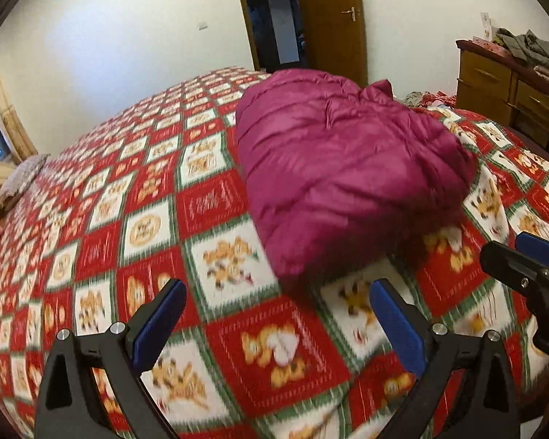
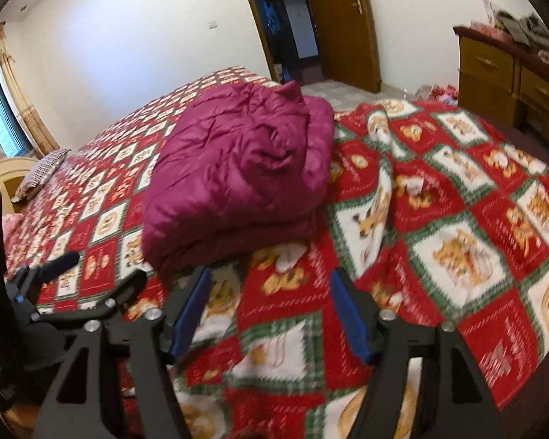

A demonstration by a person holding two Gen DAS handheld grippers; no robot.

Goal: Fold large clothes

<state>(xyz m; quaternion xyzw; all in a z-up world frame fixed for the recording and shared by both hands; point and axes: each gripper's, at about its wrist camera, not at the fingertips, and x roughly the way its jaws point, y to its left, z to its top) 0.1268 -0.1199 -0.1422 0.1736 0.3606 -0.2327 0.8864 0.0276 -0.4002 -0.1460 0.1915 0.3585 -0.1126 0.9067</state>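
Observation:
A magenta puffer jacket (image 1: 340, 168) lies folded into a thick bundle on the bed; the right wrist view shows the same jacket (image 2: 234, 179) with its layers stacked. My left gripper (image 1: 278, 289) hovers open just in front of the bundle's near edge, nothing between its blue pads. My right gripper (image 2: 271, 278) is open too, over the blanket to the right of the bundle's near corner, holding nothing. The right gripper (image 1: 527, 259) shows at the right edge of the left wrist view, and the left gripper (image 2: 62, 267) at the left edge of the right wrist view.
A red, white and green patterned blanket (image 1: 135, 197) covers the bed and is rumpled to the jacket's right (image 2: 391, 168). A pillow (image 2: 40, 172) lies at the far left. A wooden dresser (image 2: 494, 73) piled with clothes stands at the right, an open wooden door (image 2: 344, 25) behind.

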